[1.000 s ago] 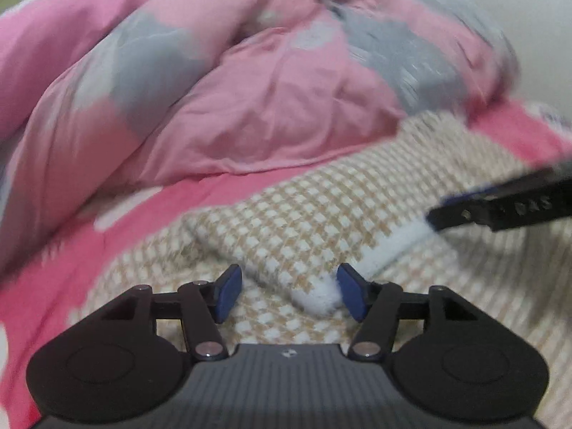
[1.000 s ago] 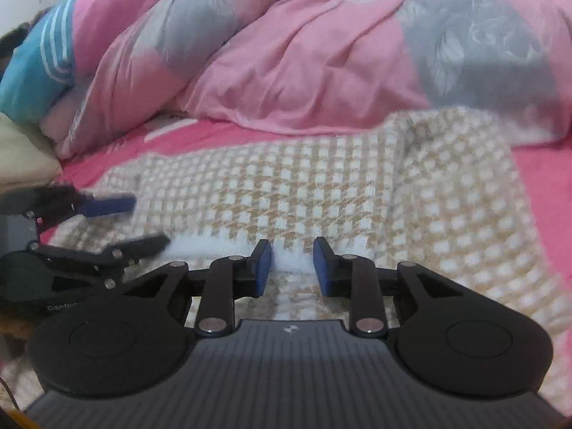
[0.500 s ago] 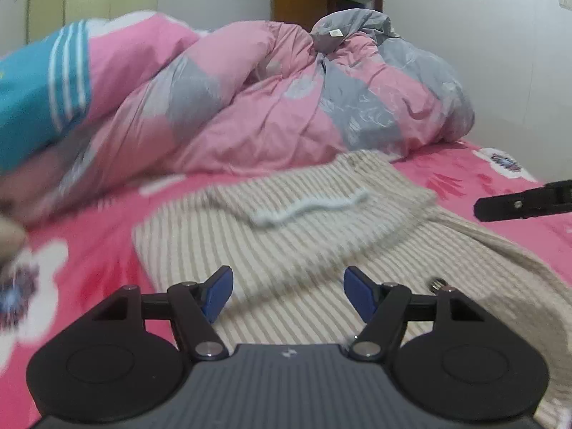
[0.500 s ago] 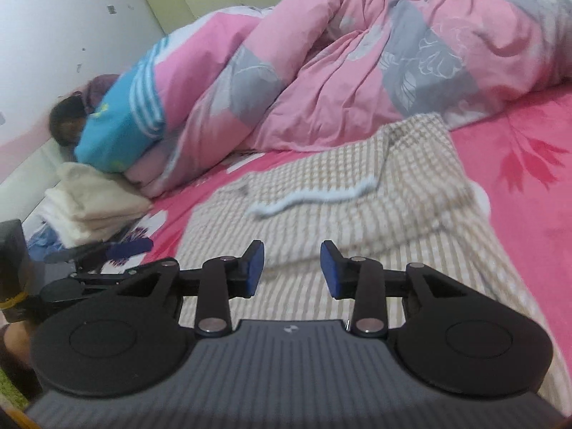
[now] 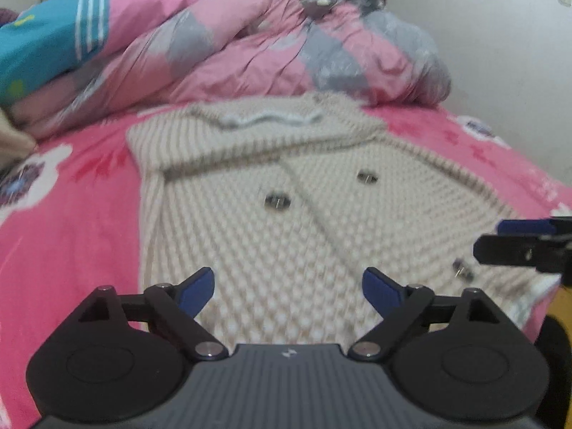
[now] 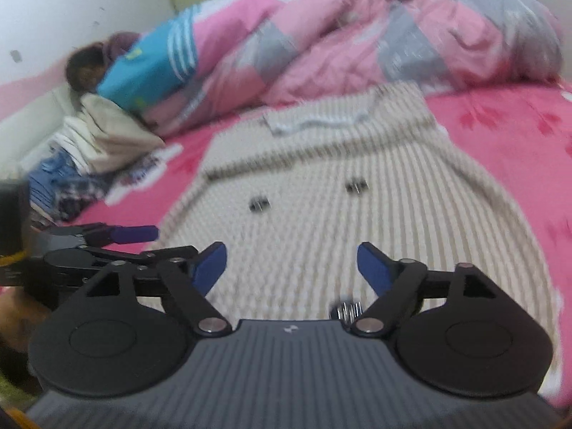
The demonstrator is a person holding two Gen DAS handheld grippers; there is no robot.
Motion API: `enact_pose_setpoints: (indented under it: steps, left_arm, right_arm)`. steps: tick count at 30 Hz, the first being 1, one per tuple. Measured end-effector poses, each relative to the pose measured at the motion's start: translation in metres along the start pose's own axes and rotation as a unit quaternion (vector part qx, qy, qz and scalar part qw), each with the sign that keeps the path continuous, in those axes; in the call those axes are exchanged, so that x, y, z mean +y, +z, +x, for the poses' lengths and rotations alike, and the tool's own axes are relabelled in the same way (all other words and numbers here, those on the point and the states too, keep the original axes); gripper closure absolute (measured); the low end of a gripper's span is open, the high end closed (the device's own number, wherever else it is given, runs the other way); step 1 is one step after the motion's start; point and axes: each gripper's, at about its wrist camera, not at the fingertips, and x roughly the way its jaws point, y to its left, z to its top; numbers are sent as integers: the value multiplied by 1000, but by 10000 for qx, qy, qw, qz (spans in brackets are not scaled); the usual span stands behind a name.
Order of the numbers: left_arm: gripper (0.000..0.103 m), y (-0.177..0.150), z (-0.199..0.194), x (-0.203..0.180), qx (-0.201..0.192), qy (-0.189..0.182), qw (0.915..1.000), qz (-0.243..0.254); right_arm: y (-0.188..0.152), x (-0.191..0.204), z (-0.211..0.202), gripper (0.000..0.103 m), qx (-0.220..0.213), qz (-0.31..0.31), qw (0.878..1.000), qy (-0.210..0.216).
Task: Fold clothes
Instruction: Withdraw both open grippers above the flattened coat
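A beige-and-white checked jacket (image 5: 304, 196) with metal buttons (image 5: 277, 201) lies flat on the pink bed; its sleeves are folded across the far end, white cuff trim (image 5: 268, 119) showing. In the right wrist view the same jacket (image 6: 357, 214) fills the middle. My left gripper (image 5: 287, 291) hovers over the jacket's near hem, jaws opening, nothing between them. My right gripper (image 6: 291, 266) hovers beside it over the hem, jaws also opening and empty. Each gripper shows at the other view's edge: the right gripper (image 5: 522, 239), the left gripper (image 6: 118, 239).
A pink-and-grey duvet (image 5: 268, 53) is heaped along the far side. A turquoise striped cloth (image 6: 150, 68) lies over someone at the far left. Folded cream clothes (image 6: 103, 132) and blue fabric (image 6: 53, 175) are stacked at left. The bed's near right corner (image 5: 536, 307) drops off.
Both grippers let go of the white cuff trim at the far end and pulled back toward the near hem, jaws spreading wide. The folded sleeves stay where they were laid.
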Motion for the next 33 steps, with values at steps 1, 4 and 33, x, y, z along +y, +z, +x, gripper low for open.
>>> enact_pose_setpoints:
  steps: [1, 4, 33]
  left_arm:
    - [11, -5, 4, -1, 72, 43, 9999, -56]
    - [5, -19, 16, -4, 277, 112, 9995, -114]
    - [0, -30, 18, -9, 110, 140, 9998, -87]
  right_arm:
    - [-9, 2, 4, 20, 57, -38, 9998, -197]
    - [-28, 10, 16, 15, 228, -321, 9966, -729]
    - [-57, 9, 37, 1, 258, 30, 9941, -1054]
